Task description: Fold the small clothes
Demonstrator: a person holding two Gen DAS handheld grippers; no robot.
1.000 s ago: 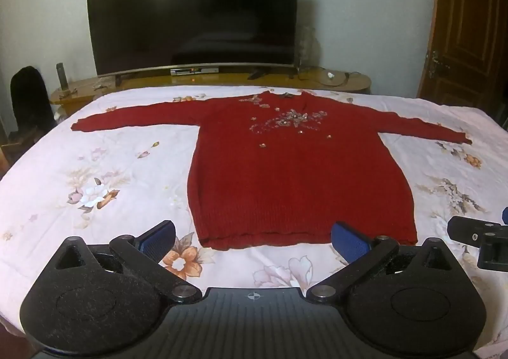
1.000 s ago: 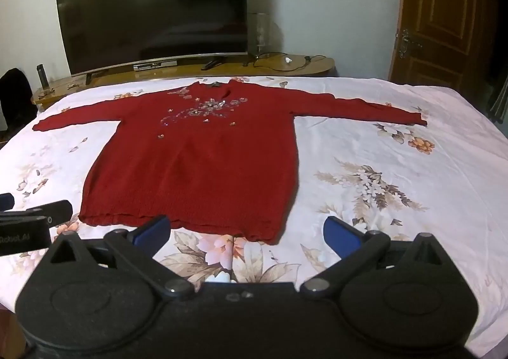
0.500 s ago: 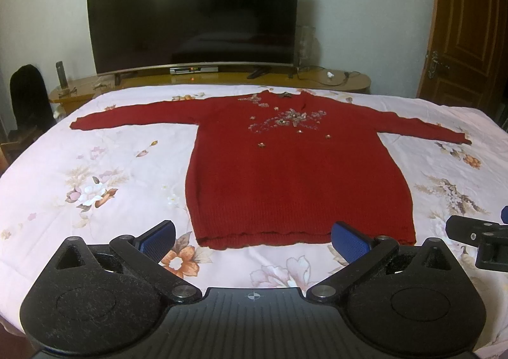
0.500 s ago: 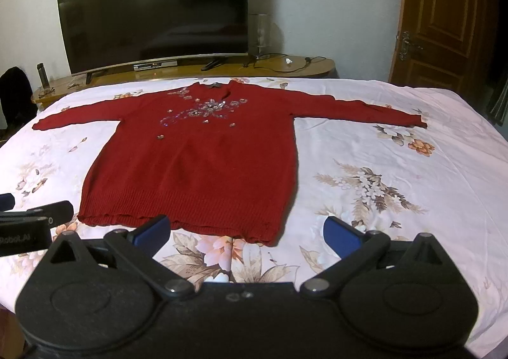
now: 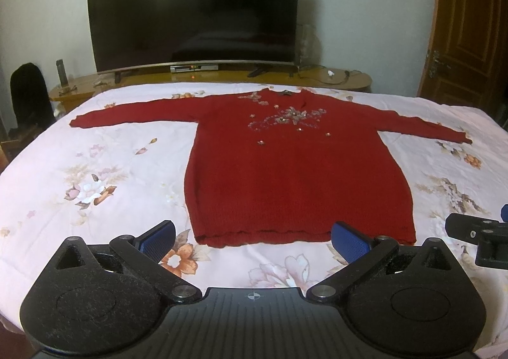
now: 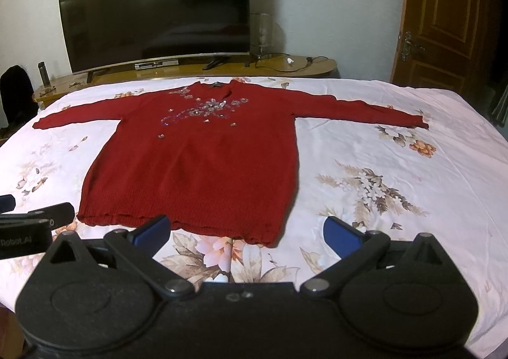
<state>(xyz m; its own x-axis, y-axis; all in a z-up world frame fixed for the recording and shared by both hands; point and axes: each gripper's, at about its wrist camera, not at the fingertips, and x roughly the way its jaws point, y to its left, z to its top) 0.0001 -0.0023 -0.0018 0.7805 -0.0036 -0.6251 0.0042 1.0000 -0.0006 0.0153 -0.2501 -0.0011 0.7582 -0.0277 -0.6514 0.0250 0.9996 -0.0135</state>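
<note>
A red knit sweater with a sequin flower pattern on the chest lies flat on the bed, front up, both sleeves spread out sideways; it also shows in the right wrist view. My left gripper is open and empty, just short of the sweater's hem. My right gripper is open and empty, at the hem near its right corner. Each gripper shows at the edge of the other's view: the right gripper and the left gripper.
The bed has a white floral sheet. Behind it a wooden TV stand carries a large dark TV. A wooden door is at the right. A dark chair stands at the left.
Both grippers have edged slightly forward toward the sweater's hem. The sweater has not moved.
</note>
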